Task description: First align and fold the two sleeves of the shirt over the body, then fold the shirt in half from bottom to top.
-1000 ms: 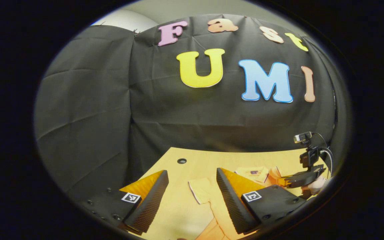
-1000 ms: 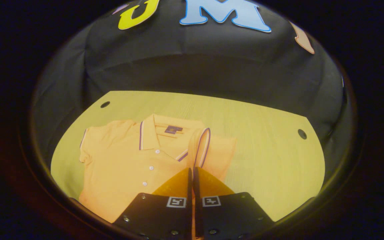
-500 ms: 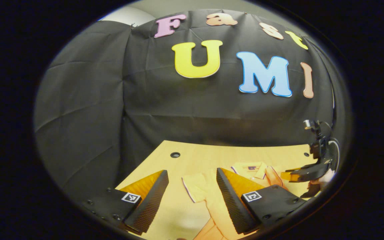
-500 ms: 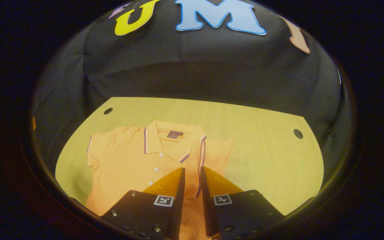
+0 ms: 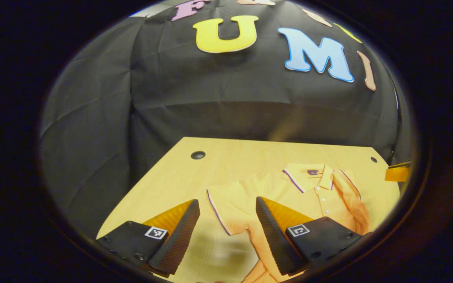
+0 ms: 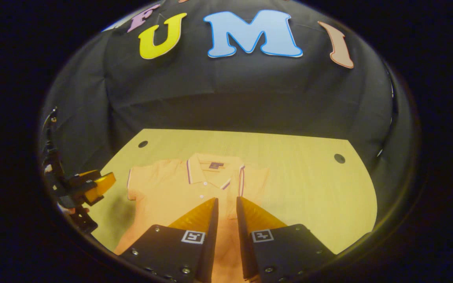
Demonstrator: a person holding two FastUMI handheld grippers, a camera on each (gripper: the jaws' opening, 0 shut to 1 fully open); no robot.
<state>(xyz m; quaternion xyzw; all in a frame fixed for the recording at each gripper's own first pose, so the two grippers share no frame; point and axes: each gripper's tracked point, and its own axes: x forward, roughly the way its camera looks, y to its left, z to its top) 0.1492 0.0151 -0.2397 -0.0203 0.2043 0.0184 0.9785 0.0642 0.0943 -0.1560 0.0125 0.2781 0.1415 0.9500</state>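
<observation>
Change since 1 second ago: right gripper [image 6: 227, 204], then pinched together on the shirt's right sleeve, has let the sleeve go and drawn back; the left gripper view has tipped down, so more of the shirt shows between its fingers.
Shirt [image 6: 179, 192]: orange polo, lying flat and face up on the table [image 6: 309, 184], collar toward the booth wall, hem toward the grippers.
Collar [image 6: 210, 173]: striped edging, spread open, with a dark label inside the neck.
Buttons: 2 pale ones seen down the placket in the right gripper view.
Right sleeve [image 6: 246, 181]: folded over the body, its striped cuff lying just beside the collar; seen in the left gripper view as a folded strip [image 5: 348, 188].
Left sleeve [image 5: 226, 204]: spread out flat on the table, striped cuff at its outer edge.
Right gripper: fingers a little apart with a narrow gap, holding nothing, above the lower middle of the shirt.
Left gripper [image 5: 226, 228]: jaws wide apart, empty, over the left sleeve and the bare table beside it; seen from the right gripper view it sits off the shirt's left side [image 6: 92, 186].
Table: light wood, with round holes near its far corners [image 6: 339, 158].
Wall [image 5: 210, 102]: black cloth behind the table.
</observation>
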